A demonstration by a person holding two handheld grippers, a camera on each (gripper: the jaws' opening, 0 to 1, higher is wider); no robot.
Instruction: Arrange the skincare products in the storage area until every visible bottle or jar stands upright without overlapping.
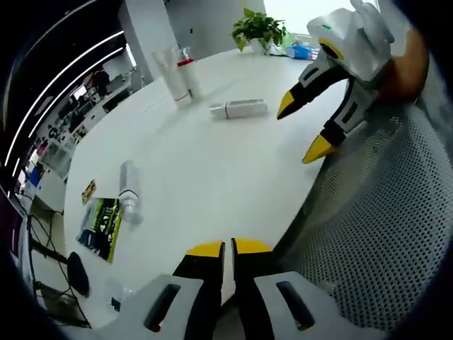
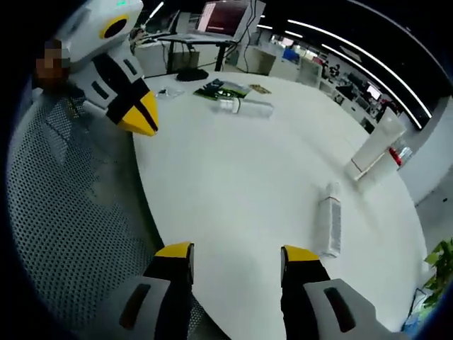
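Observation:
On the round white table [image 1: 212, 177] a white tube [image 1: 172, 74] stands upright beside a clear bottle with a red band [image 1: 187, 71]. A white bottle [image 1: 238, 108] lies on its side near them, and a clear bottle [image 1: 128, 188] lies flat further left. My left gripper [image 1: 228, 248] is shut and empty at the table's near edge. My right gripper [image 1: 303, 129] hovers open over the table edge, holding nothing. The right gripper view has my open right gripper [image 2: 238, 253], the lying white bottle [image 2: 329, 219], the tube [image 2: 375, 145], the clear bottle [image 2: 244, 106] and the left gripper [image 2: 140, 113].
A green leaflet [image 1: 100, 225] lies by the clear bottle. A grey mesh chair back [image 1: 382, 212] presses against the table's near side. A potted plant [image 1: 258, 28] stands at the far edge. Desks and a monitor [image 2: 223, 18] lie beyond the table.

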